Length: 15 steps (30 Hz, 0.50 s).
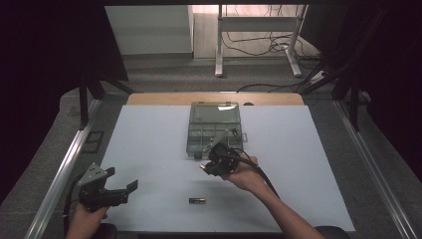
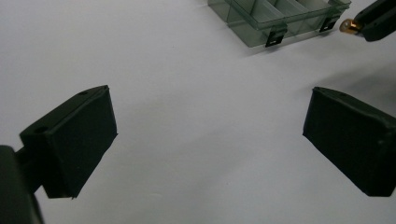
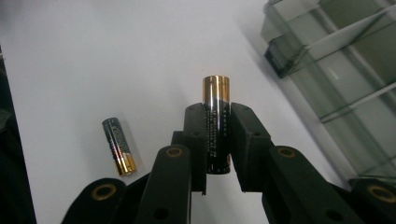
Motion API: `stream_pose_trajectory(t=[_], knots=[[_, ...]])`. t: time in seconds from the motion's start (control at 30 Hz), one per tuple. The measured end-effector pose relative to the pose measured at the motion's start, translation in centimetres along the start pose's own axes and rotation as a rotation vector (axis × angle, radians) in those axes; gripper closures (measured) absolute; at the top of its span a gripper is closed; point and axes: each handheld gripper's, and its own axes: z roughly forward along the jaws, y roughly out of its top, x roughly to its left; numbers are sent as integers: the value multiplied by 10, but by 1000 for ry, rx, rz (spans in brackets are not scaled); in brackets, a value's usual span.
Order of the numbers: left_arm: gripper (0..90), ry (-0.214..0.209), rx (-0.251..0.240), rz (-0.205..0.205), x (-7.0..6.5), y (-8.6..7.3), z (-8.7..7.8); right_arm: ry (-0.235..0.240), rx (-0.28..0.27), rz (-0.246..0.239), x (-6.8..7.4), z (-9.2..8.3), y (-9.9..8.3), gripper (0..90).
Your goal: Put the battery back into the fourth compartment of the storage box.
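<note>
Clamping a black-and-gold battery [image 3: 216, 123] beside the clear compartment box [image 1: 215, 130] mid-counter, the right gripper [image 3: 217, 140] contrasts with the left gripper [image 1: 121, 185] (jaws wide apart) near the counter's [image 1: 149, 149] front-left corner, another battery [image 1: 197, 200] lying by the front edge.

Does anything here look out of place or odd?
Nothing is damaged or spilled. One loose battery lies alone on the white table, apart from the open compartment box, while the right claw holds another battery.
</note>
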Motion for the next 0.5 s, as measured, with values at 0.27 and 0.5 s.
stream_pose_trajectory(t=[0.27,0.5], knots=[[34,-1,0,-3,1,0,0,-37,-26,31,-19,-13,5,766],[34,-2,1,-6,1,0,0,-81,-40,71,-38,-21,6,766]])
